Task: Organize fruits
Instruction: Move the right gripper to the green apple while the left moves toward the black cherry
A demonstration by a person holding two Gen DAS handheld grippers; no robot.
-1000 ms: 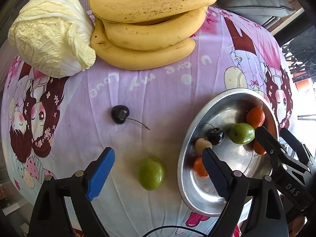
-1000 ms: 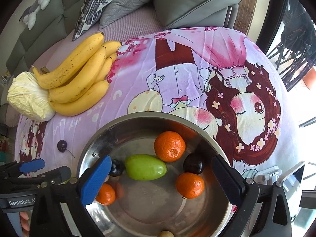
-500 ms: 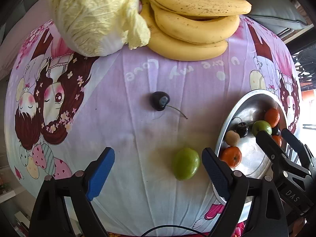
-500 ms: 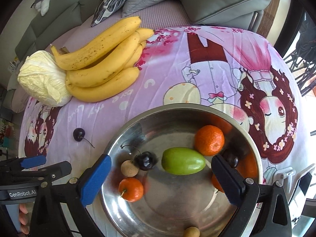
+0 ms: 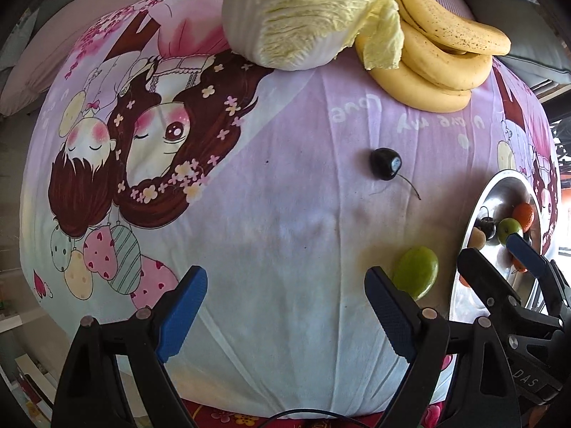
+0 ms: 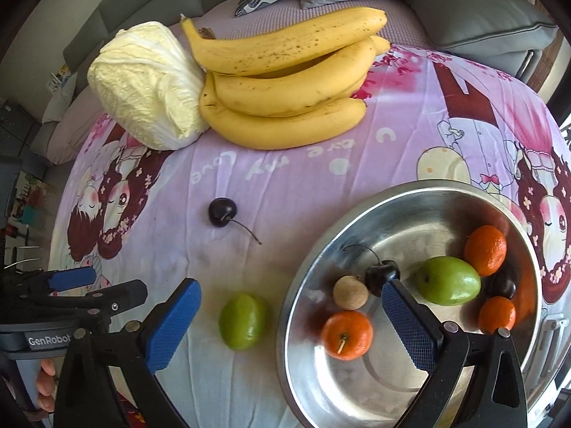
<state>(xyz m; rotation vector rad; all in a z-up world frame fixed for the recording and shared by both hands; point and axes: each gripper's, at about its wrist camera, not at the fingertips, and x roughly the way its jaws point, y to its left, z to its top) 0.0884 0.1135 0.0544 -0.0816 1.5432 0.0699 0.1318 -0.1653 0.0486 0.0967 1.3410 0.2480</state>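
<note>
A steel bowl holds several fruits: oranges, a green fruit, dark cherries and a small brown fruit. On the cloth lie a loose green fruit, a dark cherry and a banana bunch. My right gripper is open and empty, spanning the green fruit and the bowl's left rim. My left gripper is open and empty over bare cloth; the green fruit is just right of its right finger. The cherry and bowl lie further right.
A pale cabbage sits left of the bananas at the table's far side. The cartoon-print cloth covers the round table. Grey sofa cushions lie beyond it. The left gripper shows at the right view's left edge.
Both grippers have swung left. The bowl has slid to the right in both views, and the loose green fruit and cherry now show in the right wrist view. Both stay open.
</note>
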